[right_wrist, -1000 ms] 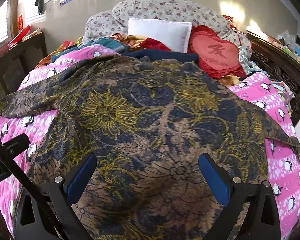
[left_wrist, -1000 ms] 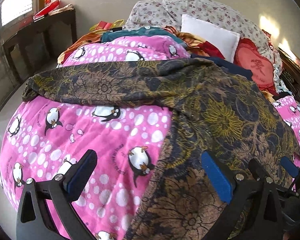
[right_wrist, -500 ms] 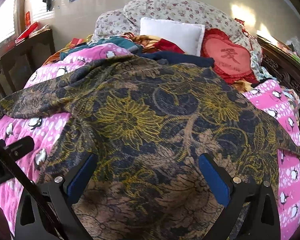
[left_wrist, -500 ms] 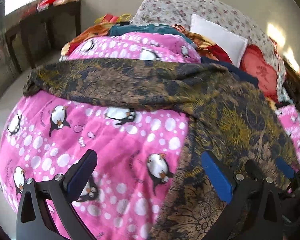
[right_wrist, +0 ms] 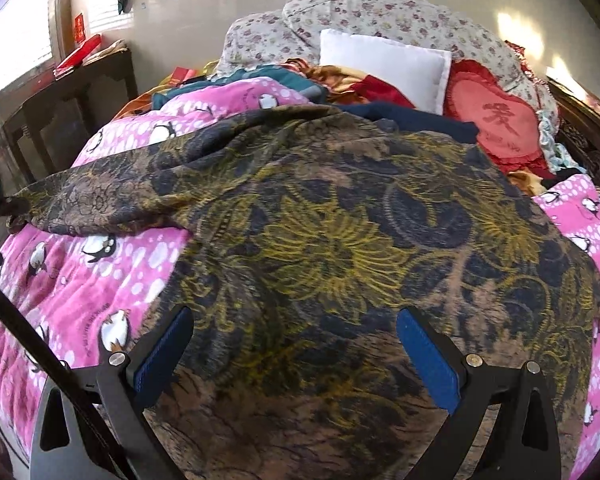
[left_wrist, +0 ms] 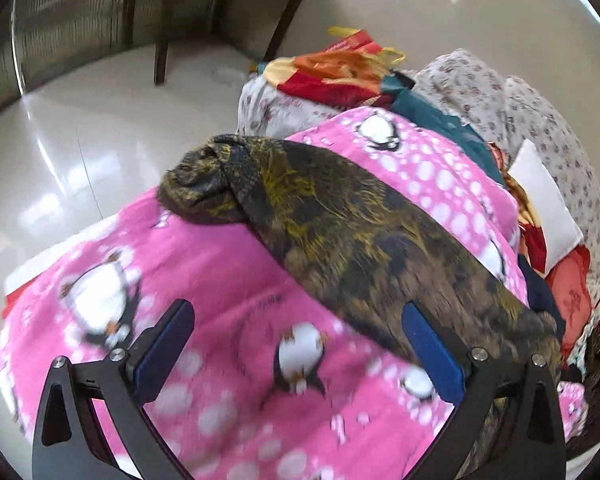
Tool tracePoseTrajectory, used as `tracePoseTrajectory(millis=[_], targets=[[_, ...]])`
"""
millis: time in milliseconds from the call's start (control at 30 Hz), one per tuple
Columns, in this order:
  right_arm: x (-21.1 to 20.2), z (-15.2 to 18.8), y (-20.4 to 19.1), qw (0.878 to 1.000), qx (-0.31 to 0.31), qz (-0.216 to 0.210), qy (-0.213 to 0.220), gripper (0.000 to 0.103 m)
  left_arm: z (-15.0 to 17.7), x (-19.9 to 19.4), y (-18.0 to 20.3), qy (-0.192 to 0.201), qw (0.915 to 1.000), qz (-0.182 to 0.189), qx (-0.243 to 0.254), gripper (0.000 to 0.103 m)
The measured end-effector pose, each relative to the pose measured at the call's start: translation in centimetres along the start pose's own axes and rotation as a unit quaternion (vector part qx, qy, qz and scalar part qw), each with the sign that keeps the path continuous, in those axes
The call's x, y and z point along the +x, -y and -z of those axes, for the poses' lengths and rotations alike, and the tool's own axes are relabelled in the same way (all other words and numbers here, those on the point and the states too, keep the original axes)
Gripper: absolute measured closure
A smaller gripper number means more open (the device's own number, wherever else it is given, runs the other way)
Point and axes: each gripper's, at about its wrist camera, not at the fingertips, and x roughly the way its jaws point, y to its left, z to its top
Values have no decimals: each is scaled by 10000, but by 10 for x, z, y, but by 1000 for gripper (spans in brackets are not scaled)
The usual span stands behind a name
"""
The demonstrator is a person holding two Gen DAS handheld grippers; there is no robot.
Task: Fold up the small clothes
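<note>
The left gripper (left_wrist: 296, 354) hangs with its blue-padded fingers (left_wrist: 162, 354) spread wide, grasping nothing, above the pink blanket (left_wrist: 228, 280). The right gripper (right_wrist: 294, 354) is spread just as wide and empty, its fingers (right_wrist: 428, 360) over the garment (right_wrist: 340, 260).

The garment is a thin dark cloth with a brown and mustard-yellow flower pattern. It lies spread flat on the blanket across the middle of the bed, and one sleeve (left_wrist: 260, 184) reaches out to the left, its cuff bunched near the bed's edge. The blanket is fleecy, bright pink with white dots and cartoon penguins; small writing by the penguins is too blurred to read.

Behind the garment lies a heap of clothes (right_wrist: 300, 80) in teal, navy, orange and red. Beyond it, a square white pillow (right_wrist: 384, 68) leans beside a red heart-shaped cushion (right_wrist: 496, 124) with a frilled edge and one large red character stitched on it. A floral-print quilt (right_wrist: 380, 20) is piled against the wall. A dark wooden table (right_wrist: 72, 96) stands by the window on the left.
</note>
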Motion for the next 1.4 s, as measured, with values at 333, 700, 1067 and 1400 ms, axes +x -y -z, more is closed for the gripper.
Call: tracePoseTrajectory(millis=[333,700,1067,1400], targets=[[-15,6,21,9997,-59,76,242,0,-30,24,16,271,9995,-118,76,99],[-48,14,108,9966,641,346,378,0,33,-94,208,1161,9633,1268,2060,99],[-78,50,218,9795,1557,1237,308,0,230,-67,383,101,8839,2018,4218,99],[-91,77,268,9669,2007,1567,179,0,296,-41,409,-874,8265,2837,4784,45]])
